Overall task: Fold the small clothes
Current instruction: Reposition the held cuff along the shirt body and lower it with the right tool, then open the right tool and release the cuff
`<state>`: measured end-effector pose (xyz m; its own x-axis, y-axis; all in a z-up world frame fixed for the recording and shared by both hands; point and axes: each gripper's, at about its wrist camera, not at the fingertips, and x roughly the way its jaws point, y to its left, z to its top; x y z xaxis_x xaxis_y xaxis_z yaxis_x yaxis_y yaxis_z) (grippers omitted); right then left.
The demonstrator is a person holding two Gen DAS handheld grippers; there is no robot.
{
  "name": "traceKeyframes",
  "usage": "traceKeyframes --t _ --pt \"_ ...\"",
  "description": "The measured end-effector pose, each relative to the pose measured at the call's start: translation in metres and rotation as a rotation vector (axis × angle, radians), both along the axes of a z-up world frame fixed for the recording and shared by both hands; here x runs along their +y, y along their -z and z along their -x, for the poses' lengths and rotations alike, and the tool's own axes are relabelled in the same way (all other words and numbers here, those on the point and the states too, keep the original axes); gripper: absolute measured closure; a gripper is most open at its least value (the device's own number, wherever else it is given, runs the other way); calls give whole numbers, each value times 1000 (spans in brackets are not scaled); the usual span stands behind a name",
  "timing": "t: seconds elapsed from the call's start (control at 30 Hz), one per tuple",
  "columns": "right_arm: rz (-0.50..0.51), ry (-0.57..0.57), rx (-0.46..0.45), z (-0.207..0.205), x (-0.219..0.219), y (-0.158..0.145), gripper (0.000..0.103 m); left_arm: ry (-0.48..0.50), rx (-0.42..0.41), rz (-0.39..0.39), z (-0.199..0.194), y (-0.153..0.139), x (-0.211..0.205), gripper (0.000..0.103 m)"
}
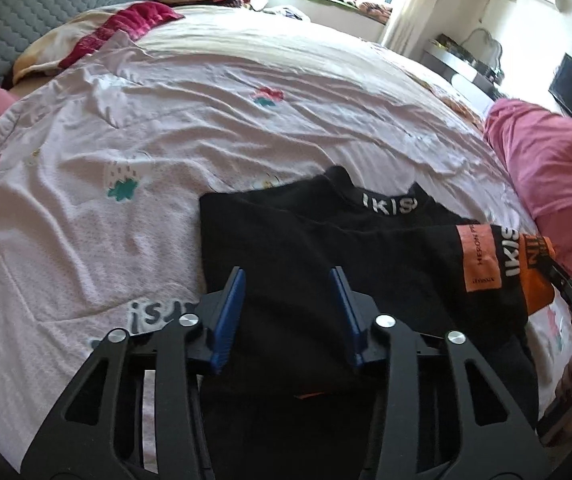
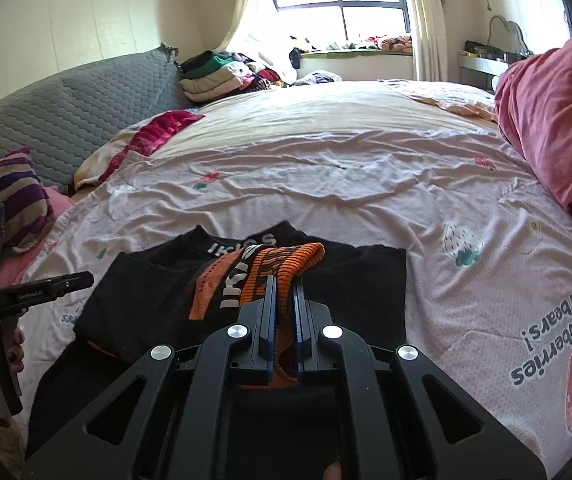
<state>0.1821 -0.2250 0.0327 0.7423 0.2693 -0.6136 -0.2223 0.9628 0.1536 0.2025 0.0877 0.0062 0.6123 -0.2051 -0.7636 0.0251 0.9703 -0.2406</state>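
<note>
Midway: right tongs [image 2: 284,280] pinch the orange cuff [image 2: 298,258] over the black top [image 1: 306,248]; left tongs [image 1: 288,276] gape, empty; more folds remain.

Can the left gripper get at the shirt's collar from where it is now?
Probably yes. The left gripper hangs open over the black shirt, and nothing lies between it and the collar just ahead.

Black top [image 1: 326,256]: collar reads "IKIS"; orange sleeve patch [image 1: 482,258] reads "HERON PR…", rest unreadable. Bedsheet [image 2: 366,184], right edge, inverted print: "strawberries with bears!"
</note>
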Motion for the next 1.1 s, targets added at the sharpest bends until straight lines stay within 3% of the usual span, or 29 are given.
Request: traceKeyframes --t 0.17,0.43,0.53,0.6,0.67,0.93,1.03,1.1 --pt "24 14 8 0 -2 7 97 21 31 -8 -3 12 -7 75" --pt "56 38 26 -2 -5 16 96 48 64 -28 -5 23 -16 75" --pt "68 65 28 -3 -5 19 94 52 83 -32 -5 29 -16 75" --pt "87 96 23 -2 -7 21 82 54 89 -34 -5 30 -17 75" --pt "64 101 33 -3 -8 23 81 52 88 -32 -4 30 -17 75" --pt "112 -22 80 -6 35 35 81 81 46 -33 -2 23 -26 75" --pt "127 -76 106 -10 54 39 79 97 112 -64 -5 36 -31 75" --pt "120 -103 122 -12 64 42 70 105 138 -75 -5 43 -32 75"
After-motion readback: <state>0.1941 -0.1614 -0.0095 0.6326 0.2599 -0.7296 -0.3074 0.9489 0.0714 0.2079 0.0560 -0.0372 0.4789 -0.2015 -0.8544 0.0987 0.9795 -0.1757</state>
